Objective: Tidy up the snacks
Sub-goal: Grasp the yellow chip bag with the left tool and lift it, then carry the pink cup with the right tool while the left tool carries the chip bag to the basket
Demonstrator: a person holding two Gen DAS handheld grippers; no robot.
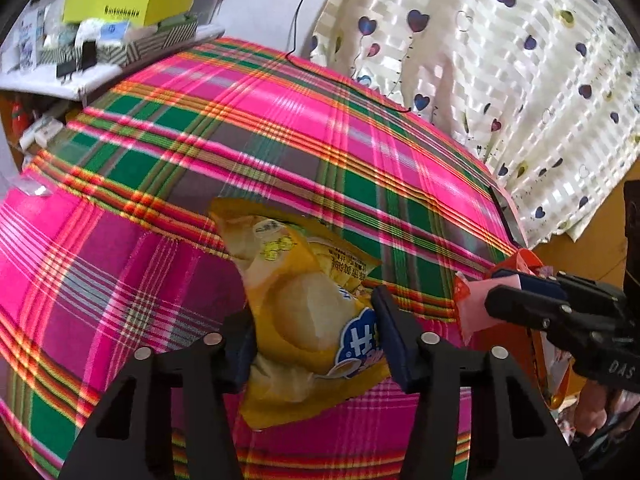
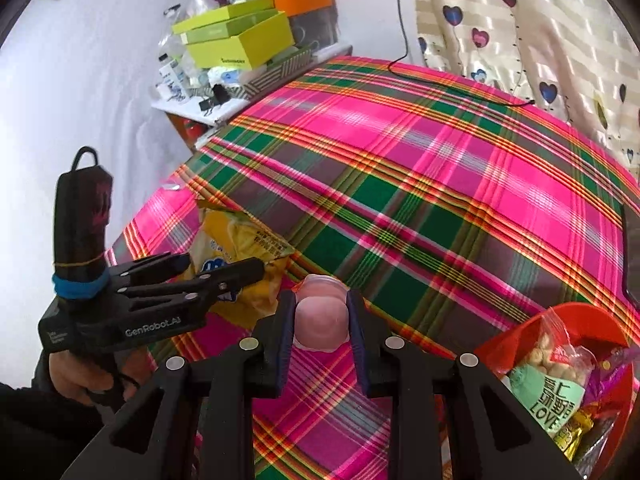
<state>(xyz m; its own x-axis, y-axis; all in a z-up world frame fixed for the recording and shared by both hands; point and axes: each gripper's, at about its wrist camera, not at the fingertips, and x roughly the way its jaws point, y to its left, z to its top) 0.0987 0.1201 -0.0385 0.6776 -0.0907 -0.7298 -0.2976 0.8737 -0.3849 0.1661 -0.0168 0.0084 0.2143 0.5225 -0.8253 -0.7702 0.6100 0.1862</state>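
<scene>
My left gripper [image 1: 314, 334] is shut on a yellow snack bag [image 1: 300, 308] and holds it over the plaid tablecloth [image 1: 240, 128]; the bag also shows in the right wrist view [image 2: 236, 248], held by the left gripper [image 2: 224, 266]. My right gripper [image 2: 322, 320] is shut on a small pink packet [image 2: 320, 316]. In the left wrist view the right gripper [image 1: 500, 288] holds the pink packet [image 1: 474, 312] at the right, above a red bowl [image 1: 516, 344].
The red bowl [image 2: 580, 312] at the lower right holds several snack packets [image 2: 552, 380]. A side table with yellow-green boxes [image 2: 240, 40] stands beyond the far left. A heart-patterned curtain [image 2: 520, 20] hangs at the right. A black cable [image 2: 440, 76] lies on the cloth's far edge.
</scene>
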